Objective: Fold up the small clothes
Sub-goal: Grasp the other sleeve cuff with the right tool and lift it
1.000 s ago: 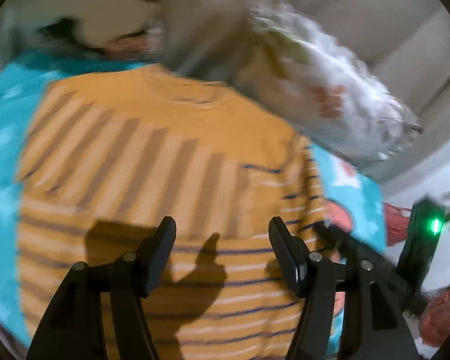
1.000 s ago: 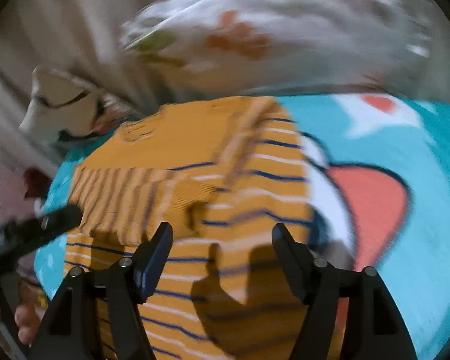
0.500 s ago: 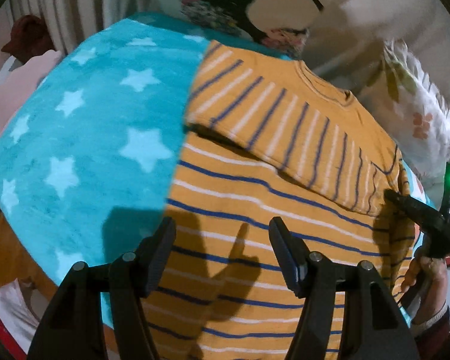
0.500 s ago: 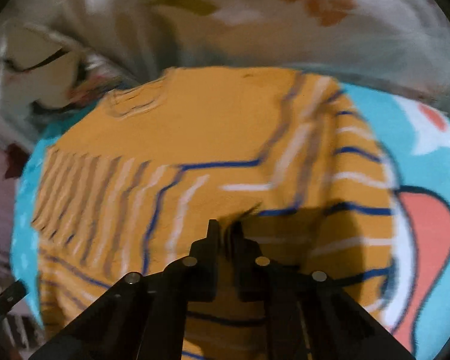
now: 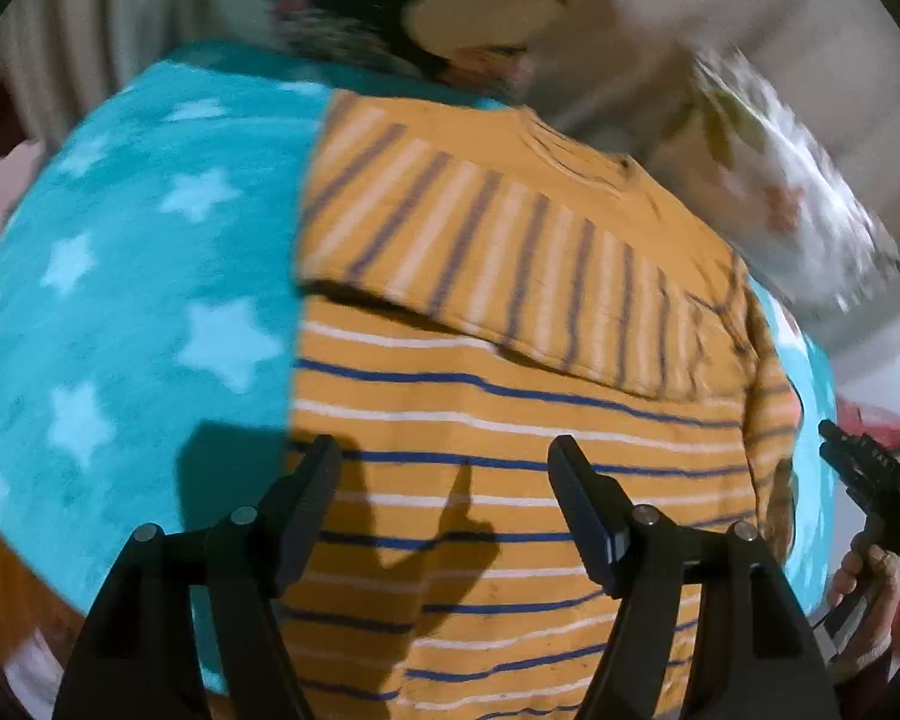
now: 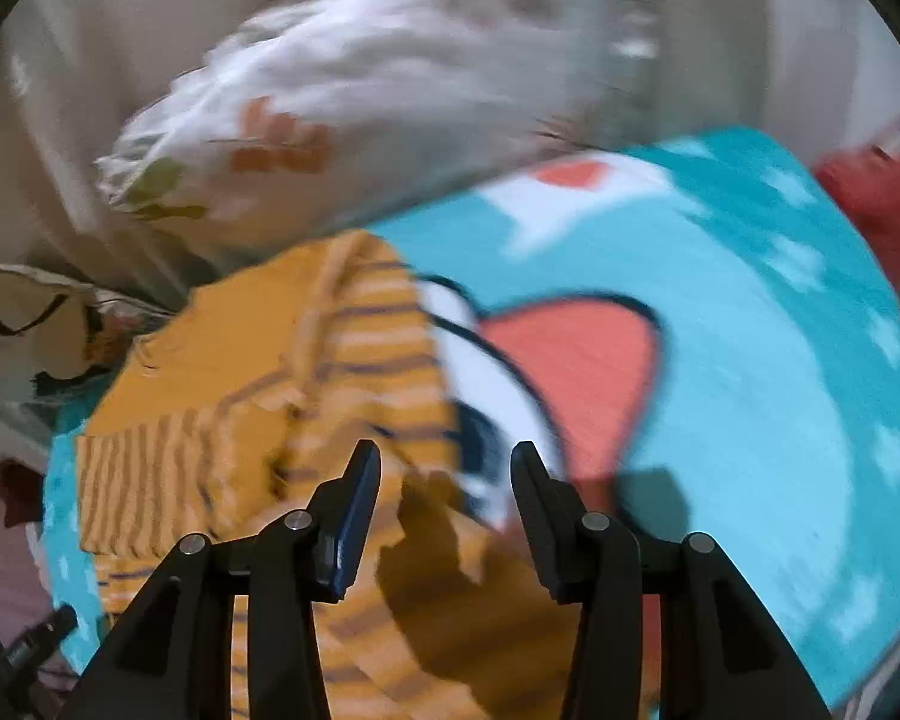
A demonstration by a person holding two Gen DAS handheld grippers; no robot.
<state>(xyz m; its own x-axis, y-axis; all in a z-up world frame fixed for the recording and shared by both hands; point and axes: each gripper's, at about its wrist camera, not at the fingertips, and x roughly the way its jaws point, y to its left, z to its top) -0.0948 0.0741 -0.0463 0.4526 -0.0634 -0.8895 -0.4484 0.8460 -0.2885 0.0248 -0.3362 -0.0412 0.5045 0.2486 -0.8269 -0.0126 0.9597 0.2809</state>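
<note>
An orange shirt (image 5: 510, 420) with blue and white stripes lies flat on a turquoise blanket (image 5: 120, 300), one sleeve (image 5: 480, 240) folded across its chest. My left gripper (image 5: 444, 468) hovers over the shirt's lower left part, its jaws opening with nothing between them. In the right wrist view my right gripper (image 6: 444, 474) hangs above the right edge of the shirt (image 6: 258, 420). Its jaws are opening and only cloth lies below the gap. The left wrist view shows the right gripper (image 5: 870, 480) at the far right, held by a hand (image 5: 864, 564).
A white flowered pillow (image 6: 360, 96) lies behind the shirt, against a pale wall. The blanket (image 6: 750, 360) carries a red and white cartoon print to the shirt's right. A red object (image 6: 870, 192) sits past the blanket's far right edge. Another printed cushion (image 6: 30, 324) lies at the back left.
The right gripper, shut over the shirt's middle half a second ago, now stands apart and has swung to the shirt's right edge. The left gripper has kept its place since then, jaws slightly wider.
</note>
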